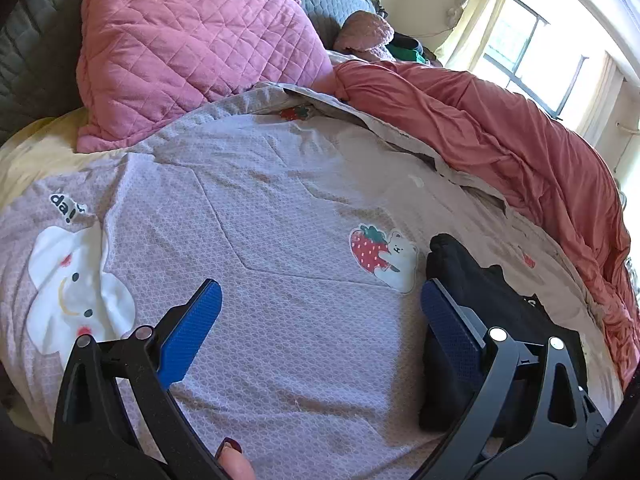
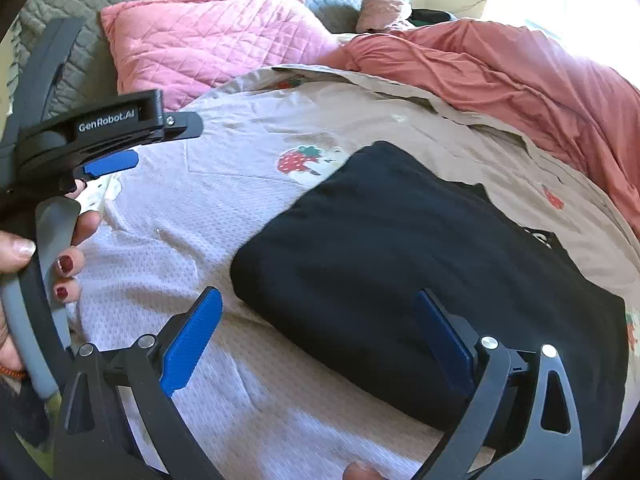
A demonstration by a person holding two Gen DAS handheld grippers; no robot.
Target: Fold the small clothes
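Looks mostly done: the black garment [image 2: 420,280] lies folded in a compact block on the bedspread [image 2: 248,208], center-right of the right wrist view, nothing else visibly waiting. Right gripper [image 2: 316,340] hovers low over its near edge, jaws spread, holding nothing. Left gripper [image 1: 320,320] is also spread and empty, just left of the garment, over bare bedspread.
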